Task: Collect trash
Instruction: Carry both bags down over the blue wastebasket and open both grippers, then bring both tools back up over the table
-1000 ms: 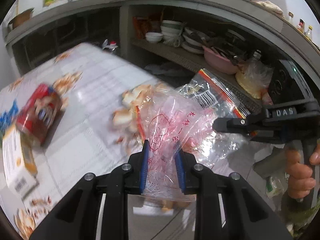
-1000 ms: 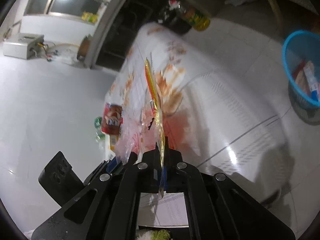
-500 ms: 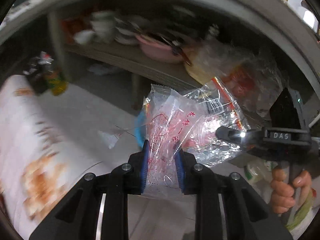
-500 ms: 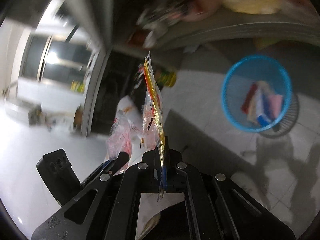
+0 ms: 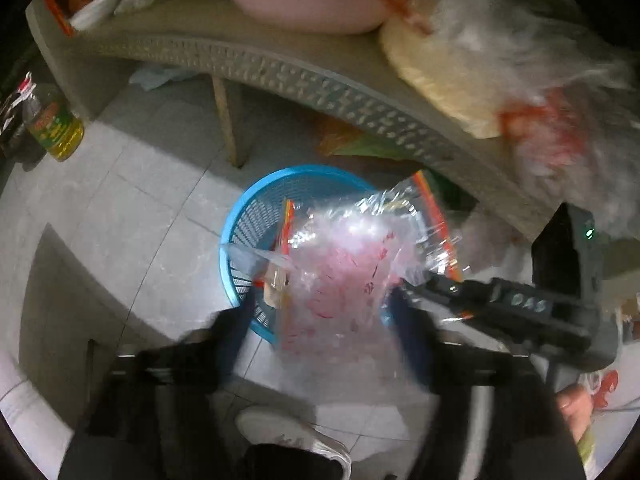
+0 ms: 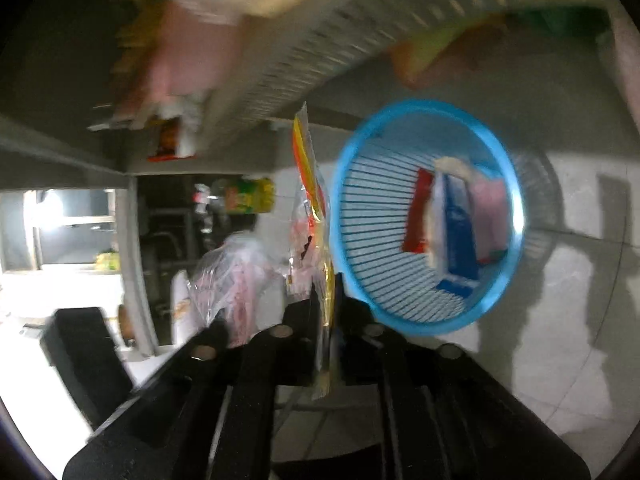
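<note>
Tiled floor (image 5: 132,216): pale grey, seen from above in the left wrist view; a person's white shoe (image 5: 288,436) is planted on it at the bottom edge.

Woven shelf (image 5: 280,68): beige, with a thin leg; it is set across the top of the left wrist view. A pink basin (image 5: 304,4) and a bagged yellow lump (image 5: 436,76) are carried on it.

Basket (image 5: 248,216): blue, round, slatted, stood on the floor just below the shelf edge. In the right wrist view its mouth (image 6: 432,216) is turned toward the camera and red, blue, white and pink packets (image 6: 456,224) are seen inside.

Left gripper (image 5: 320,316): blurred, pointed steeply down over the basket. Its jaws have just been opening and are spread wide. The pink bag (image 5: 340,280) is seen between them, clear of the fingers as far as the blur allows, its long axis running from the gripper up and away over the basket's near rim.

Right gripper (image 6: 330,312): entered from the right in the left wrist view (image 5: 404,288), with the person's hand (image 5: 572,408) at its grip. Its jaws have just been opening and are parted slightly. The clear wrapper (image 6: 316,220), edged in yellow and red, is stood edge-on between them, long axis pointing straight out along the fingers, beside the basket's left rim. Whether the pads press on it cannot be told.

Oil bottle (image 5: 52,124): yellow, stood upright on the floor at far left, well apart from the basket.
</note>
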The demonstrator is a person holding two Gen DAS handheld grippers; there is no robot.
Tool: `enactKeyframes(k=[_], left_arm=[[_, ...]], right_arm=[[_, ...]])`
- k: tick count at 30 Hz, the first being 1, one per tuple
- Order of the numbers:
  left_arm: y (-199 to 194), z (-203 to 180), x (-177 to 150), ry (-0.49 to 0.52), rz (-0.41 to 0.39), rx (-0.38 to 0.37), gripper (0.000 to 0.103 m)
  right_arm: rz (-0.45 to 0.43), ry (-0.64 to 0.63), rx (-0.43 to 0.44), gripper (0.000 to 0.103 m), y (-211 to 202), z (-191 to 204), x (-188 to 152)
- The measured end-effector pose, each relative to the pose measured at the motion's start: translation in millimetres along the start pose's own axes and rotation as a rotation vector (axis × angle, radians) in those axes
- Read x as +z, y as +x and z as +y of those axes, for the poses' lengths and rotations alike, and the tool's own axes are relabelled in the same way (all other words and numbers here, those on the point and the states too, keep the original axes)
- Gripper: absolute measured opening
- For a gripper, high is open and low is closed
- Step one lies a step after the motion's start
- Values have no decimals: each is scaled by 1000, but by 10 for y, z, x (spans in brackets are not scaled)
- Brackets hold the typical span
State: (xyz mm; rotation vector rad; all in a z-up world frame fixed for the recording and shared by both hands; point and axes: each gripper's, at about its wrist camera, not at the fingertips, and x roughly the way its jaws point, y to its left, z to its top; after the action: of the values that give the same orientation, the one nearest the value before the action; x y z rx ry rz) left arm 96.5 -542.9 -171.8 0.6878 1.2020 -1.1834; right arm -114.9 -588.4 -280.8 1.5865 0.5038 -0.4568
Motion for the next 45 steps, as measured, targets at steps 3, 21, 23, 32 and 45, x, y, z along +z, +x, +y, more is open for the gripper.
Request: enactKeyframes(k=[3,21,23,32,45], left_arm=[[180,91,72,-30,43,19,77],[-1256,387,-663,-154,-188,-57,88],[-1473,492,-903,-186,-202,-64,88],[-2414,803,-1896,-258,-348,-7,91],[-3191,1329,-3219,-423,-527,125,94]], right_arm=[[3,48,-105,48,225,-266,82],[-104,-167,-324,62,-377,-140,-609],[-115,-242,-366,66,-444,11,-770],[-250,-696,-498,88,-793,1095,-1478],[-354,-1250,-483,95,-606,2311,-2804]])
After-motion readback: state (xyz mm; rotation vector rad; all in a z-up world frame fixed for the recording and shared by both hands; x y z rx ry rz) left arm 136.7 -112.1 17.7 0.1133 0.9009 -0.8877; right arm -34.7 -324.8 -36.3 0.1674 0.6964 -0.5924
